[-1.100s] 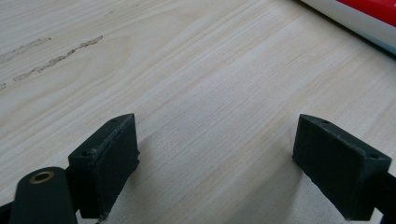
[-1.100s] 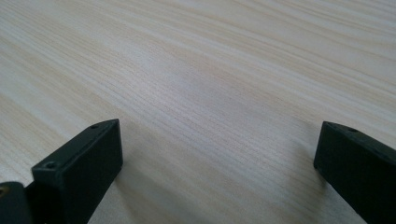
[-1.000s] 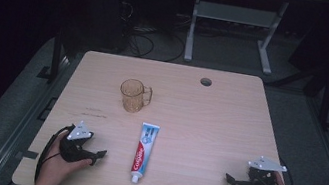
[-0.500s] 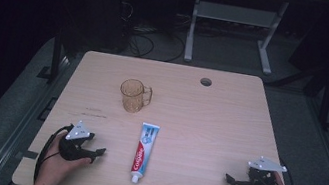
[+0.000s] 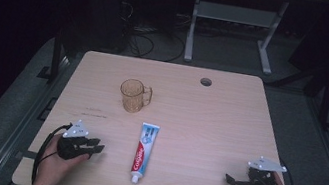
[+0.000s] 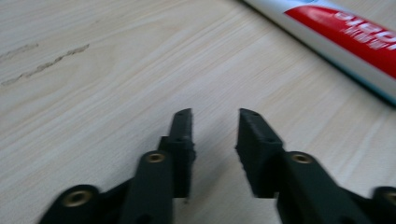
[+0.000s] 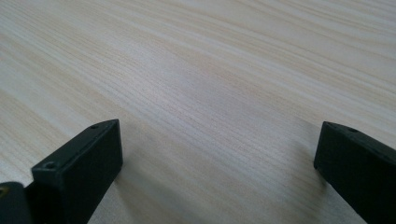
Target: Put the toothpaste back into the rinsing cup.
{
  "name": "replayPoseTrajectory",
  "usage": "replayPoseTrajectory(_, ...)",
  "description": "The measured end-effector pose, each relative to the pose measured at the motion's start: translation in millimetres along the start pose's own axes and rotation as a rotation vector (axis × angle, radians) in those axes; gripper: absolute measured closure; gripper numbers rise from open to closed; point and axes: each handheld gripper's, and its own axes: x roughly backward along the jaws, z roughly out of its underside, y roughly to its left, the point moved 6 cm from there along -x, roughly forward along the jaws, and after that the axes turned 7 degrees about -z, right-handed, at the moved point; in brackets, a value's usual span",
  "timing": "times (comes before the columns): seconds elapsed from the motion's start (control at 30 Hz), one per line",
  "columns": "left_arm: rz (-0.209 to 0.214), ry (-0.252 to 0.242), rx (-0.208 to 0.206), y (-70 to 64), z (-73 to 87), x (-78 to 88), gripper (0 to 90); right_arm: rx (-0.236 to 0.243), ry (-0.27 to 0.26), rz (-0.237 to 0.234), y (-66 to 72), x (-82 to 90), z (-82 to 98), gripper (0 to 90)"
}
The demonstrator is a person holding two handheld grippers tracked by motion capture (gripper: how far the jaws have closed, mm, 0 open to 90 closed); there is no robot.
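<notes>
From the high view, the toothpaste tube lies flat near the front middle of the table, cap end toward the person, flat crimped end pointing away toward the amber mug, which stands upright a little farther back and apart from it. The left gripper rests on the table just left of the tube, not touching it, jaws aimed at it. The right gripper sits well apart at the near right. My worry is the tube: it is soft, smooth-skinned and lies low, so jaws coming in from the side could shove it along the slick wood rather than close round it, or pinch too near the crimp and let it swing. If it is bound for the mug, a light plastic cup like that would tip easily when knocked.

In the left gripper view, the two black, blocky jaws stand a little apart with nothing between them, over pale wood with fine grain. The tube runs across the upper right, glossy white with a red band, rounded in section.

In the right gripper view, the jaws are spread wide and empty, matte black with small screw holes, above bare, lightly streaked table.
</notes>
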Motion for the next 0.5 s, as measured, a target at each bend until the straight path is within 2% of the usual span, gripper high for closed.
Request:
replayPoseTrajectory(0.03,0.01,-0.003,-0.001,-1.4,-1.8,1.5,76.1,0.0,0.0,0.0,0.0,-0.1,-0.1,0.5)
replayPoseTrajectory(0.2,0.024,0.005,0.004,-3.7,-4.6,3.8,89.4,0.001,0.0,0.0,0.1,-0.2,-0.1,0.5)
replayPoseTrajectory(0.5,0.064,-0.001,0.025,-11.6,-15.5,5.6,90.0,-0.001,0.0,-0.001,0.2,-0.3,-0.3,0.5)
